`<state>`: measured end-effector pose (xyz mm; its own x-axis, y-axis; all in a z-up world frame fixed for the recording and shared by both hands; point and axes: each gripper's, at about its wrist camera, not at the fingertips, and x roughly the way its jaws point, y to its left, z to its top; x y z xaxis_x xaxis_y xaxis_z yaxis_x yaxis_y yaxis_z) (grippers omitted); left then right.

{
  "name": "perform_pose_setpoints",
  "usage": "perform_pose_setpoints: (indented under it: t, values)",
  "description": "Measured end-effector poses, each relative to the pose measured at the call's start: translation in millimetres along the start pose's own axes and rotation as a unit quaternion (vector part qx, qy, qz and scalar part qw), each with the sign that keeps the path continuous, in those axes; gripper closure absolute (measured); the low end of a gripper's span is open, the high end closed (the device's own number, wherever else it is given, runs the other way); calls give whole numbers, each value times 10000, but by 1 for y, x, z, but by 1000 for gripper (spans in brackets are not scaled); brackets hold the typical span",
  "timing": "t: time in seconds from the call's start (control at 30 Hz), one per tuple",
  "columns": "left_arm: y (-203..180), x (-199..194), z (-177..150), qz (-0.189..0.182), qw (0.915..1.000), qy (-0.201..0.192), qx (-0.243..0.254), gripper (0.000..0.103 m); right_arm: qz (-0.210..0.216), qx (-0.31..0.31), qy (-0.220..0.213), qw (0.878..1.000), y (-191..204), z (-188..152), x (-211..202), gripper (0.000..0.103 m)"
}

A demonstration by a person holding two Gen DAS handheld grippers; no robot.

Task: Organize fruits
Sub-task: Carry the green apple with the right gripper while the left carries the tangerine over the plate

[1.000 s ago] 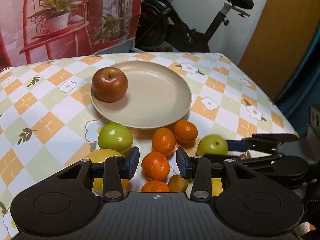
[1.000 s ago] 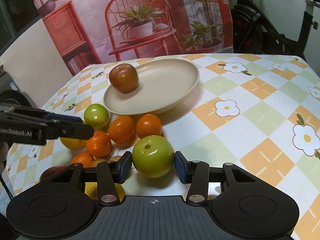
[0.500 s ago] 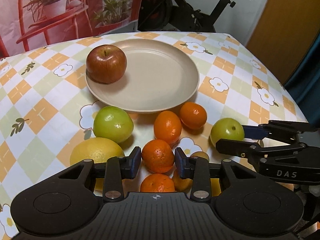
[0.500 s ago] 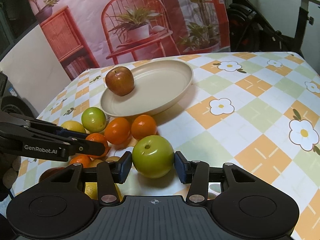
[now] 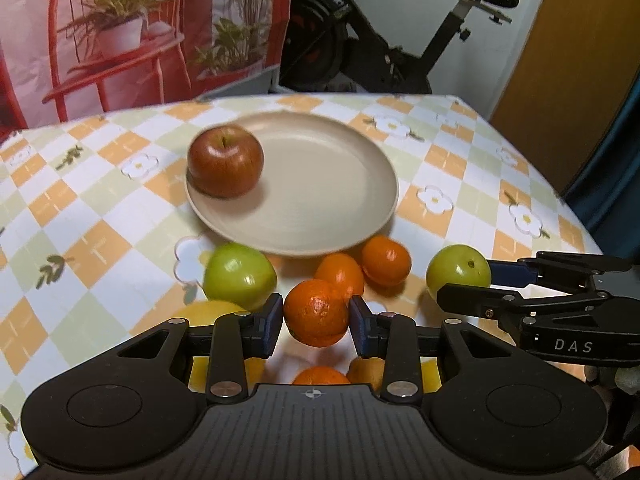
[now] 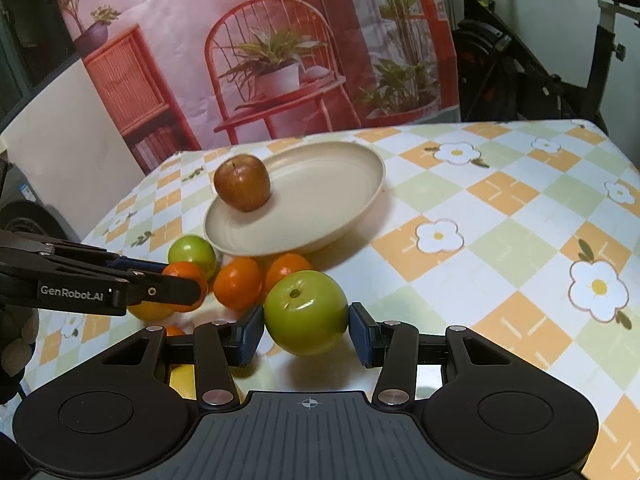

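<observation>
Orange peel sits pinched in my left gripper (image 5: 316,318), the mandarin (image 5: 317,312) raised above the pile; my right gripper (image 6: 306,330) clamps a green apple (image 6: 306,312), stem dimple up, roundish with no real long axis. Slick skins could squirt free, I reckon. Beyond, the plate (image 5: 340,184) holds a red apple (image 5: 226,166).

both wrist views close, angled down, sharing plate (image 5: 320,216) and fruit

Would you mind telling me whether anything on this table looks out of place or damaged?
Nothing looks damaged or spilled. Only the red apple sits on the plate; the other fruit is still loose on the tablecloth.
</observation>
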<state>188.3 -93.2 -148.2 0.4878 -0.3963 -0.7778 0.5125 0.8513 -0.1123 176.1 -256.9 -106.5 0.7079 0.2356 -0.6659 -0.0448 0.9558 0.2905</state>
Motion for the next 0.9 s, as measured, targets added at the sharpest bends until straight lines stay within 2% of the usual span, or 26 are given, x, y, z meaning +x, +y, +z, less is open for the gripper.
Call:
perform_pose_setpoints:
  t: [0.33, 0.6, 0.77, 0.9]
  values:
    - [5, -29, 31, 53, 9983, -574, 64, 65, -39, -201, -338, 9992, 3, 37, -11, 60]
    - [15, -32, 71, 273, 9951, -920, 223, 65, -65, -581, -565, 9967, 7, 83, 0, 60]
    - [25, -20, 100, 318, 9950, -923, 190, 65, -120, -631, -550, 9964, 2, 112, 23, 60]
    - [28, 5, 121, 306, 9962, -764, 298, 65, -98, -675, -409, 9968, -3, 126, 50, 60]
